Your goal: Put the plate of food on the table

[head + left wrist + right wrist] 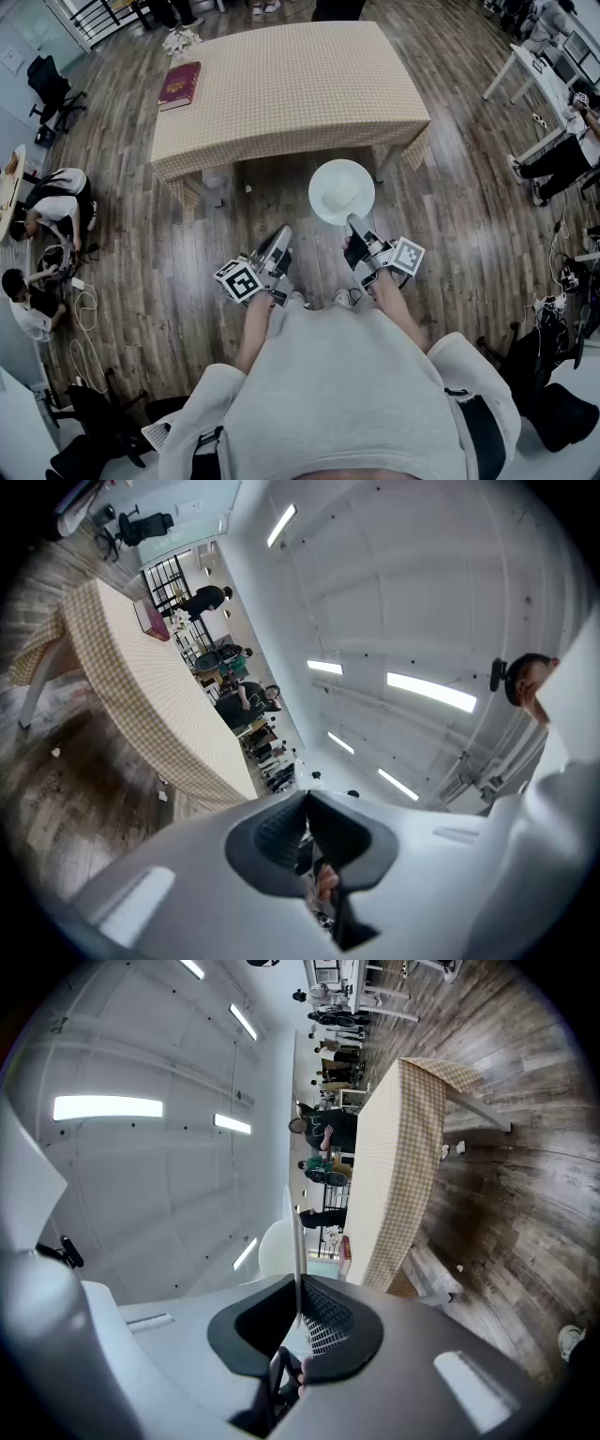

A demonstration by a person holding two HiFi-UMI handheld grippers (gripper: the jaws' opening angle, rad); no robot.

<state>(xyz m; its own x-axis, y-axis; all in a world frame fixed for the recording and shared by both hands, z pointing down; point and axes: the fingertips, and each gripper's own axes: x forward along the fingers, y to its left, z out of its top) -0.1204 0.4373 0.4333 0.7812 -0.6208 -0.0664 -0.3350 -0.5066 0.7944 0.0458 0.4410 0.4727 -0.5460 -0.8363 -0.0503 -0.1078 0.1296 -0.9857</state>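
A wood-floored room was shown, with the table (291, 84) under a checked cloth and a red book (179, 84) near its left edge. The white plate (341, 192) was pinched by its near rim in the right gripper (358, 225), above the floor, short of the table. The left gripper (279, 236) was closed on nothing. Held by one thin rim only, the plate could probably be tipped or dropped if knocked against the table edge.

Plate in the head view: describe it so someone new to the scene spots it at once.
Find the big checked table at the top of the head view. Just in front of its near edge, the right gripper holds a plate by its rim. The plate is round and white, unlike the dark red rectangular book lying on the table.
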